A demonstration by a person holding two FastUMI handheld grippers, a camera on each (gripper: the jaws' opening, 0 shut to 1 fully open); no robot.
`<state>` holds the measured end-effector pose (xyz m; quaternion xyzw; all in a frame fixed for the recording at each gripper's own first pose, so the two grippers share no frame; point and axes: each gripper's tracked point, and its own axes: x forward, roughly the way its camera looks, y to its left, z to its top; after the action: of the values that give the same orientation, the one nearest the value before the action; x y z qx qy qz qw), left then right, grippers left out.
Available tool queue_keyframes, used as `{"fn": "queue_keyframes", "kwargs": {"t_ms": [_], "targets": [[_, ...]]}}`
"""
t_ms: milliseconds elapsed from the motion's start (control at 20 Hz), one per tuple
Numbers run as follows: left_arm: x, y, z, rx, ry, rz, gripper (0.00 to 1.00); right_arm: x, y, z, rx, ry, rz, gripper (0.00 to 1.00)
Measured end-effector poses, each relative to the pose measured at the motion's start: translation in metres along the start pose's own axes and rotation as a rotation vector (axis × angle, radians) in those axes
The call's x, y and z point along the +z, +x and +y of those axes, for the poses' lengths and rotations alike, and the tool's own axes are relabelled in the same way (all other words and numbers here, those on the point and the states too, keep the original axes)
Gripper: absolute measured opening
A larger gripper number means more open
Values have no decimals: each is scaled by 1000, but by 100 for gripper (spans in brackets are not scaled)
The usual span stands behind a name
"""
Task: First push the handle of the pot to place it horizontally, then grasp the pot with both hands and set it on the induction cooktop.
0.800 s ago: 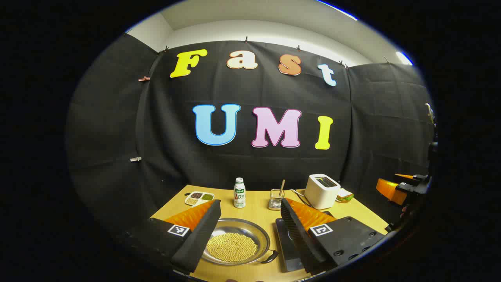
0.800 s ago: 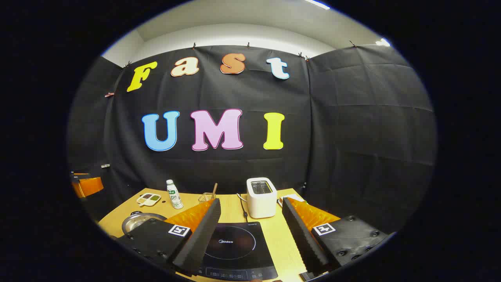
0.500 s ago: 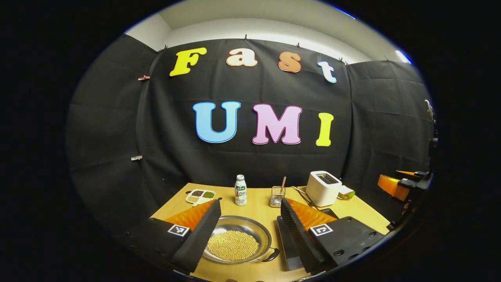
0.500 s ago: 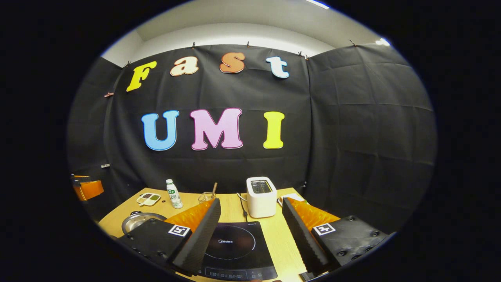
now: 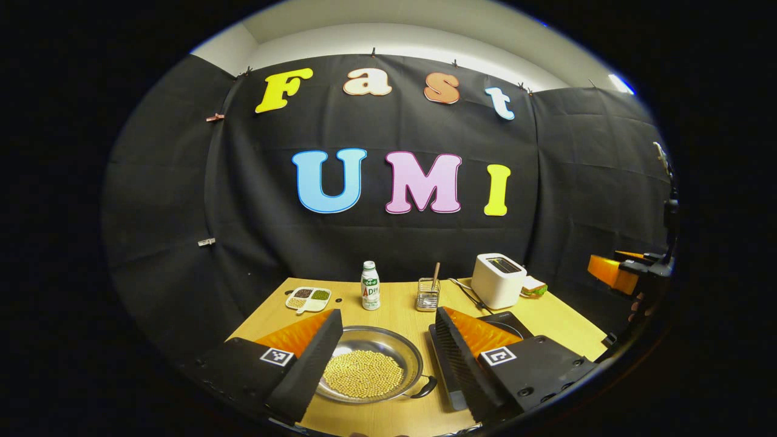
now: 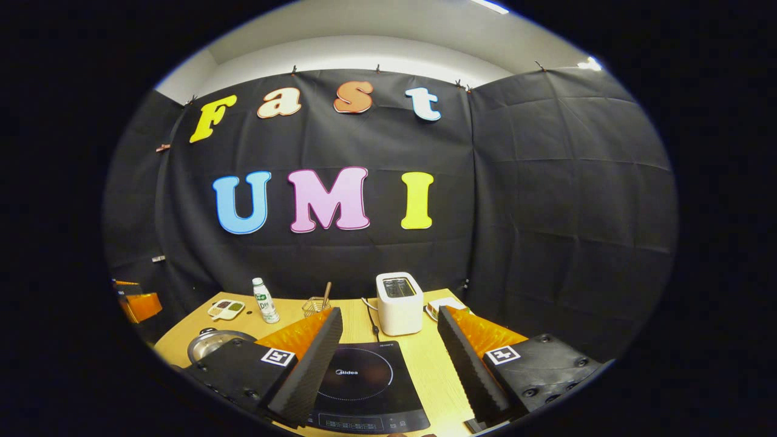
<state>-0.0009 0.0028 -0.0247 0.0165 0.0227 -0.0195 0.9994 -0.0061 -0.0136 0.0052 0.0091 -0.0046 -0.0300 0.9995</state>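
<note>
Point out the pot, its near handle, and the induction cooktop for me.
pot (image 5: 408,352): left gripper view, bare inner wall beside the beans.
near handle (image 5: 426,388): left gripper view, dark loop at the rim's lower right.
induction cooktop (image 6: 364,379): right gripper view, glass inside the ring.

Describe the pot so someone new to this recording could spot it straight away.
Start at the wooden table, near edge. Left of the black induction cooktop sits the pot: a shallow, round metal pan. It alone holds a heap of small yellow beans, and a dark loop handle sticks out on its cooktop side.
</note>
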Motion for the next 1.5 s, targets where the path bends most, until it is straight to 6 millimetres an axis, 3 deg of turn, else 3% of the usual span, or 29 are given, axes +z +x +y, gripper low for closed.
{"fn": "queue_keyframes", "kwargs": {"t_ms": [250,350,600,700,850,1050,1300,1450,1500], "targets": [[-9,2,5,-18,-19,-15,96,-2,-2,-3,-55,28,-13,97],[-14,1,7,-23,-17,-13,96,-4,-7,4,-52,37,-3,94],[-26,-6,16,-44,-16,-2,96,-10,-17,16,-33,-5,-9,97],[-31,-10,25,-37,-24,9,96,-9,-22,21,-26,-9,-10,94],[-39,-16,38,-29,-28,26,94,-8,-24,29,-25,-4,-12,97],[-55,-22,55,-29,-65,70,82,-7,-27,44,-5,-8,-13,94],[-72,-27,67,-55,-127,127,43,-7,-33,52,0,-19,-2,97],[-86,-29,73,-72,-121,159,36,-12,-34,56,4,-17,26,100],[-90,-31,75,-77,-118,172,28,-13,-33,58,6,-17,32,100]]}}
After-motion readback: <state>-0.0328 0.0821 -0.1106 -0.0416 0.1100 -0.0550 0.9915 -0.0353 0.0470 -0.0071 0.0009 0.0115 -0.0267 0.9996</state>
